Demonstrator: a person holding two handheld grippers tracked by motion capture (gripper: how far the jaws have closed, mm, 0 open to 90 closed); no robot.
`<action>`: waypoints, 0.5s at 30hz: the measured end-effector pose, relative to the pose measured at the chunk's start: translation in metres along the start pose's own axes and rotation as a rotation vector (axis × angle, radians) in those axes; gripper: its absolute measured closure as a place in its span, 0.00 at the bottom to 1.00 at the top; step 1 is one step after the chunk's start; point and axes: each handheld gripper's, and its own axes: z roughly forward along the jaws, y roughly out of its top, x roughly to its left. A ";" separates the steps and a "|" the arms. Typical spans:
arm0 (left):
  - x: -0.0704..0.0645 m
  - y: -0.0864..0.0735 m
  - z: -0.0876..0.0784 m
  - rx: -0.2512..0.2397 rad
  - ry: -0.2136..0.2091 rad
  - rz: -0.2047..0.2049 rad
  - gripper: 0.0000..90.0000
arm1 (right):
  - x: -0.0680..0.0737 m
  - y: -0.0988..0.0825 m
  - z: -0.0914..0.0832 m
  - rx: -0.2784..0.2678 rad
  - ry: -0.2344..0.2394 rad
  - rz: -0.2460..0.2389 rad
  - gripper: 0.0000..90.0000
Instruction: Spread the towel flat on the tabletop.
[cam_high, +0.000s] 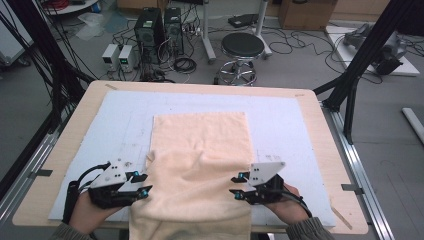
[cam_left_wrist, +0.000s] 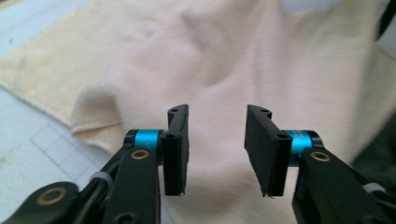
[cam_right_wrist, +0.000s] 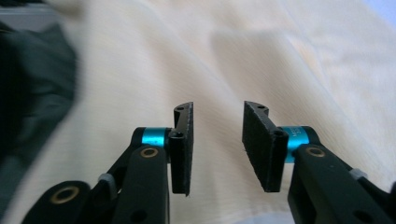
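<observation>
Both jaws parted and empty, left gripper (cam_high: 143, 186) and right gripper (cam_high: 236, 186) flanking the cream towel (cam_high: 200, 165) half-folded on the desk (cam_high: 320, 165); likely to slump unevenly; near edge overhanging, prone to sliding.

The wooden surface (cam_high: 325, 150) carries a pale blue-white mat (cam_high: 280, 125) with thin grid lines. Behind it, in the upper middle of the frame, a black round stool (cam_high: 242, 46) with a chrome base stands on the grey floor (cam_high: 390, 145), and left of it are two black computer towers (cam_high: 160, 30) and two small white boxes (cam_high: 119, 56) among many loose cables (cam_high: 185, 64). A cardboard box (cam_high: 306, 12) is at the top right, and black frame bars (cam_high: 367, 47) run slanted down the right side.
</observation>
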 end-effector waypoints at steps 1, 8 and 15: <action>0.006 -0.003 0.006 0.010 0.001 -0.010 0.70 | -0.007 -0.003 0.006 0.015 -0.004 0.018 0.69; 0.020 -0.010 0.052 0.124 -0.017 -0.016 0.70 | -0.029 -0.022 0.040 0.127 0.019 0.090 0.68; 0.012 -0.012 0.061 0.168 -0.040 0.021 0.90 | -0.024 -0.024 0.042 0.129 0.047 0.071 0.91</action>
